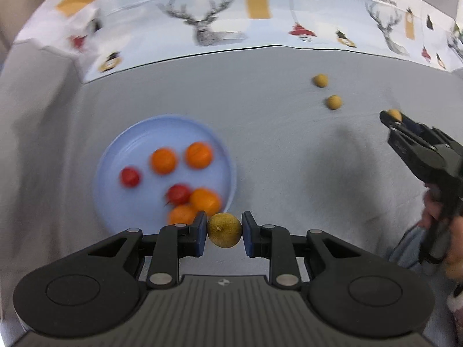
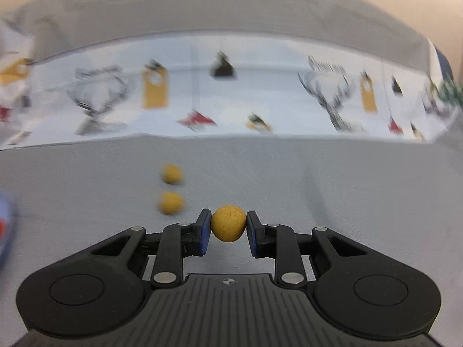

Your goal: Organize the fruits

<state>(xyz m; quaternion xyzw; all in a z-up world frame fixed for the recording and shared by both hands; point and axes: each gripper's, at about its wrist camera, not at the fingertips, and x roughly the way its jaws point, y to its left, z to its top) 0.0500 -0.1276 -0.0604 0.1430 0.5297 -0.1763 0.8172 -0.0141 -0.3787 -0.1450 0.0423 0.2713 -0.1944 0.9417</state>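
left gripper pinching tan fruit above blue plate rim — likely for sorting | right gripper clamped on yellow fruit — lifted clear of grey cloth | two loose fruits still waiting

A plain grey cloth-like tabletop fills the lower part of both views, faintly textured and marked by soft shadows. Along its far edge runs a white printed fabric — patterned with grey stag heads, mustard-yellow tags, small black bell-like shapes and red hanging lamps, with a line of dark lettering too blurred to read. In the right wrist view a grey band lies beyond that fabric, and behind it a pale beige wall — both soft with blur.
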